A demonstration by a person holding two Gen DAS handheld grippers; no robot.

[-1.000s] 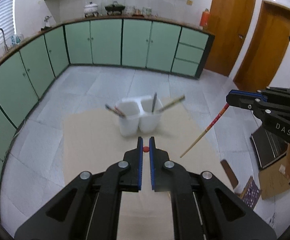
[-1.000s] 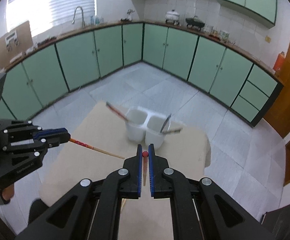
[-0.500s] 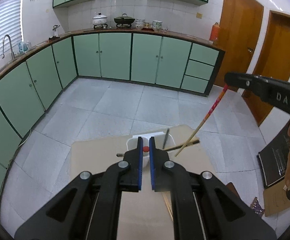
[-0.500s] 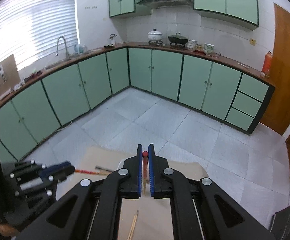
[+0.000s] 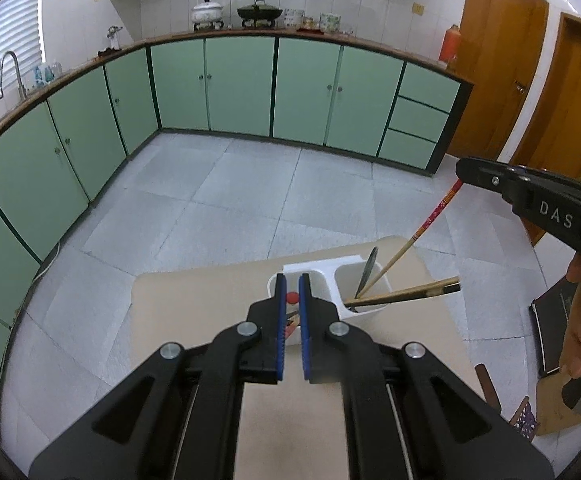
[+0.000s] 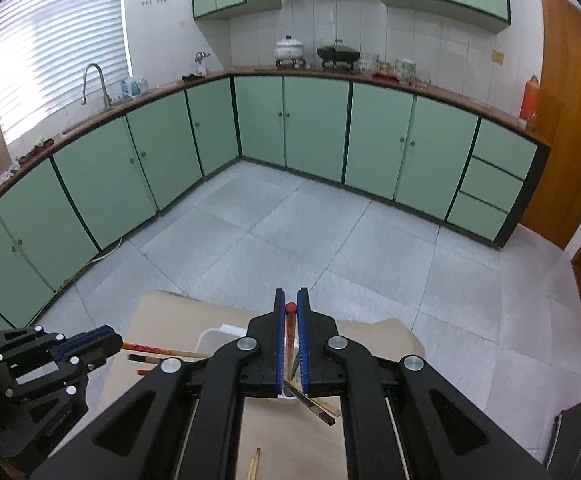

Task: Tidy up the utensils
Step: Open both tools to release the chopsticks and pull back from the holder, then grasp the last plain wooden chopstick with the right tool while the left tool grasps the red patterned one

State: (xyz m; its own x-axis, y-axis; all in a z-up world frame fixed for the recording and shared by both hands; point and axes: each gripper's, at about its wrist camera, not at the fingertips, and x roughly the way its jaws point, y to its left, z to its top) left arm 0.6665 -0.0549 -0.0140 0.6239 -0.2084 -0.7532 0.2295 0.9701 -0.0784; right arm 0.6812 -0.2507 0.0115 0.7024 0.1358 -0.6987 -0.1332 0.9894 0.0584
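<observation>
A white two-compartment holder (image 5: 364, 274) stands on a tan table (image 5: 194, 320). Its right compartment holds a metal spoon (image 5: 368, 266) and brown chopsticks (image 5: 410, 292). My left gripper (image 5: 292, 298) is shut on a red-tipped chopstick (image 5: 291, 297) above the left compartment; it also shows in the right wrist view (image 6: 108, 340), its chopstick (image 6: 150, 349) pointing at the holder (image 6: 210, 336). My right gripper (image 6: 290, 307) is shut on a red-ended chopstick (image 6: 290, 330). In the left wrist view that chopstick (image 5: 430, 220) slants from the right gripper (image 5: 464, 170) down into the right compartment.
More chopsticks (image 6: 255, 464) lie on the table near me. A dark tablet (image 5: 552, 332) and cardboard lie on the floor at the right. Green cabinets (image 5: 302, 92) line the far walls. Wooden doors (image 5: 498, 60) stand at the right.
Both grippers have moved toward the holder. The right gripper's chopstick tip has gone down into the right compartment. The left gripper now sits over the left compartment.
</observation>
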